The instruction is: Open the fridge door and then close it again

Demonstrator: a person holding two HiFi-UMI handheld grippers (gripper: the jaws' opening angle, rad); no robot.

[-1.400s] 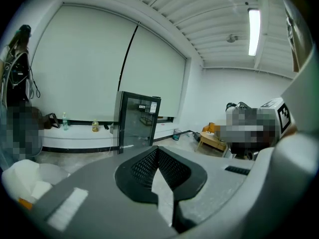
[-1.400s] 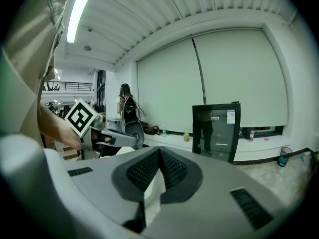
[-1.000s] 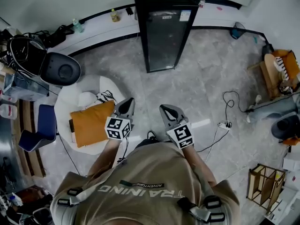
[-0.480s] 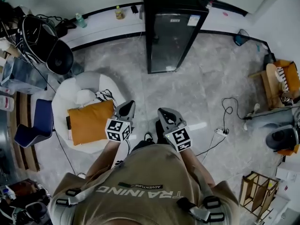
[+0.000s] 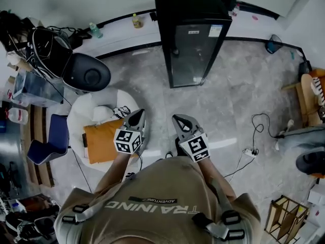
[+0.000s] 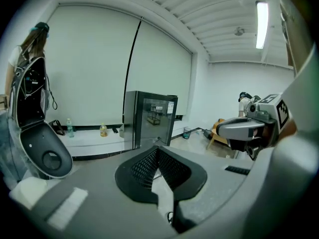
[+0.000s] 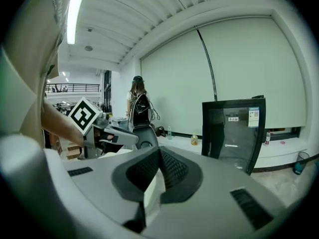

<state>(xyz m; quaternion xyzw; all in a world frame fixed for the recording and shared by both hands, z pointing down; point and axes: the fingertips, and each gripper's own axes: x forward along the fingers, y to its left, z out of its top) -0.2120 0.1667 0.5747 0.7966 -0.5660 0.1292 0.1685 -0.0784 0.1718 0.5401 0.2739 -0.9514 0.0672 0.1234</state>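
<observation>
Hovering side by side, two claws, left claw (image 5: pixel 137 114) and right claw (image 5: pixel 177 118), both pinched together, empty; one fridge (image 5: pixel 187 4), door (image 5: pixel 196 52) closed, stands well ahead; only the gripper views show one person (image 7: pixel 138 103)

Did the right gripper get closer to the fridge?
Yes, slightly: the right gripper edged toward the fridge, leaving the floor's power strip further behind.
</observation>
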